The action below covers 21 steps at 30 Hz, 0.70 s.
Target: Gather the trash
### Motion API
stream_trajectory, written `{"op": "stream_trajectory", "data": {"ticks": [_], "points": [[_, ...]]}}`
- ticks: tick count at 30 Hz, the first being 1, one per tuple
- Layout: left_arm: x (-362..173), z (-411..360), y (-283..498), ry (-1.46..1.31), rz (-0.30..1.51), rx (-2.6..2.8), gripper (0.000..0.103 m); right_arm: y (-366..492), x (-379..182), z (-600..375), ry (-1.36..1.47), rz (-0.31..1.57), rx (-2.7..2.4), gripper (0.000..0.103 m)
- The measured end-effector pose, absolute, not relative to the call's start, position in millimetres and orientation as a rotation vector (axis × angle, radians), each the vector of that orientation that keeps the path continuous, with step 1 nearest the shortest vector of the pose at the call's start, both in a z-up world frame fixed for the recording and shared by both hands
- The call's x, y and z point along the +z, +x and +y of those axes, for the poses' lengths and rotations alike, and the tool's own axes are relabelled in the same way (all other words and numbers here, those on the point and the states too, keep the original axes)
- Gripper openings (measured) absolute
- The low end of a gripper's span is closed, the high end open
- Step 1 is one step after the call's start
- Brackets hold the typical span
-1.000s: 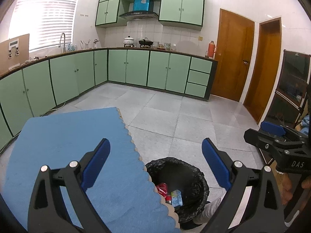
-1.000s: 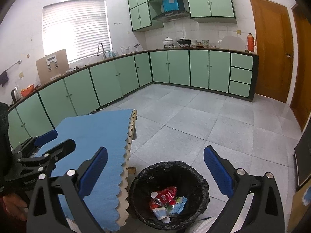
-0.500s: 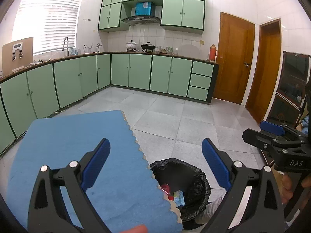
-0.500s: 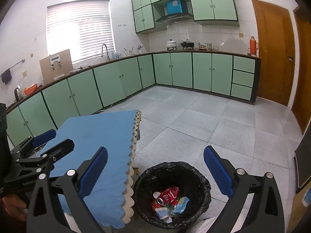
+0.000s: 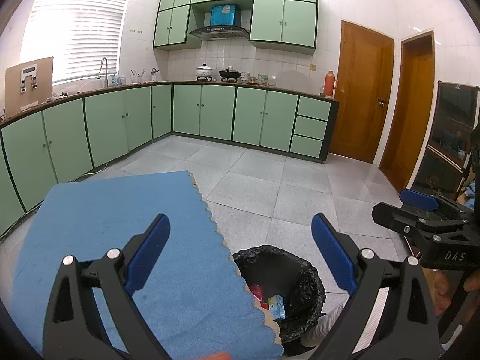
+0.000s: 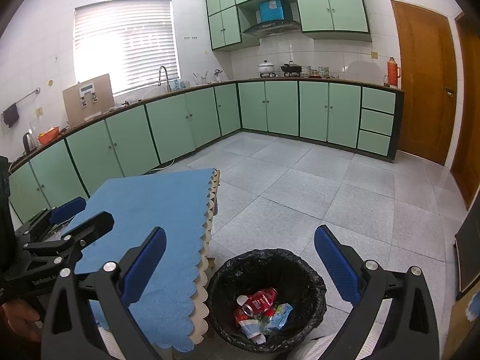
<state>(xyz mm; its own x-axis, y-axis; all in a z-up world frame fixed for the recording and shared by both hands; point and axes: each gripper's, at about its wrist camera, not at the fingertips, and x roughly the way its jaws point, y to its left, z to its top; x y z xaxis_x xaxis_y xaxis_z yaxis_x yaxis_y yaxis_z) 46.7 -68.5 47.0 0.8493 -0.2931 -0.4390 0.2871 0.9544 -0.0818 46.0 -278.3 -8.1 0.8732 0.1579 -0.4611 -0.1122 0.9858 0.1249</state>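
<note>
A black-lined trash bin (image 6: 312,273) stands on the floor beside the table and holds a red can (image 6: 259,298), a paper cup and wrappers. It also shows in the left wrist view (image 5: 300,270), partly behind the tablecloth. My left gripper (image 5: 240,252) is open and empty above the table's right edge. My right gripper (image 6: 240,258) is open and empty above the bin. Each gripper shows in the other's view: the right one (image 5: 420,207), the left one (image 6: 81,219).
A table with a blue scalloped cloth (image 5: 120,216) fills the left foreground. Green cabinets (image 5: 210,114) line the left and far walls, two wooden doors (image 5: 363,90) stand at the right, and a dark glass cabinet (image 5: 450,138) is at far right. Grey floor tiles (image 6: 330,186) lie beyond.
Both grippers have risen and tilted up a little, so the table and bin sit lower in view. Both stay open and empty.
</note>
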Motion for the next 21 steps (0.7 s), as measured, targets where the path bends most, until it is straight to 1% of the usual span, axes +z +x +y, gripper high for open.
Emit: {"op": "stream_trajectory", "data": {"ticks": [21], "points": [[46.0,-66.0,46.2,-0.01,0.461,-0.3,0.092,48.2,-10.0,-275.5,0.077,0.5,0.143,0.097]]}}
